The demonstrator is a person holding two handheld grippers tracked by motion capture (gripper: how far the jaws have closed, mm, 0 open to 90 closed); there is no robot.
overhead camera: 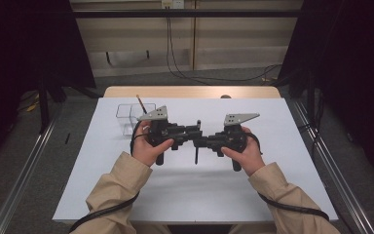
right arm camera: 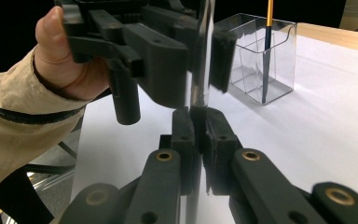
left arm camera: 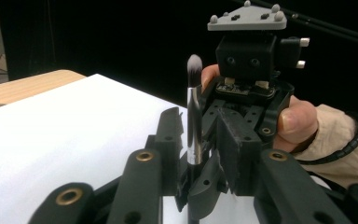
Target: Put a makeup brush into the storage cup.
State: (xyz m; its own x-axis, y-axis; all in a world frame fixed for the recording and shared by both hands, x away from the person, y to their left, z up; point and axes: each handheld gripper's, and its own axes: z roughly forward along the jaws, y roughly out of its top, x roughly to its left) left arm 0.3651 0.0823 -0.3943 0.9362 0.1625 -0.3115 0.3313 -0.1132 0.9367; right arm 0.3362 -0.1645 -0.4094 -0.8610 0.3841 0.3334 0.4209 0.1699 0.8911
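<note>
Frame centre in the high view: both grippers meet on an upright makeup brush [left arm camera: 194,116], bristles up. Right gripper [right arm camera: 196,123] pinches the handle lower down; left gripper [left arm camera: 186,158] has its jaws pressed on the silver part. Clear holder [overhead camera: 135,116] with a pencil [right arm camera: 266,51] sits upper left of the hands.

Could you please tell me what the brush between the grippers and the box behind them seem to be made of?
Brush: the handle looks like polished metal or chrome plastic, since it mirrors its surroundings; the soft grey tip suggests fine bristles. Box: clear hard plastic, probably acrylic, see-through with glossy edges.
</note>
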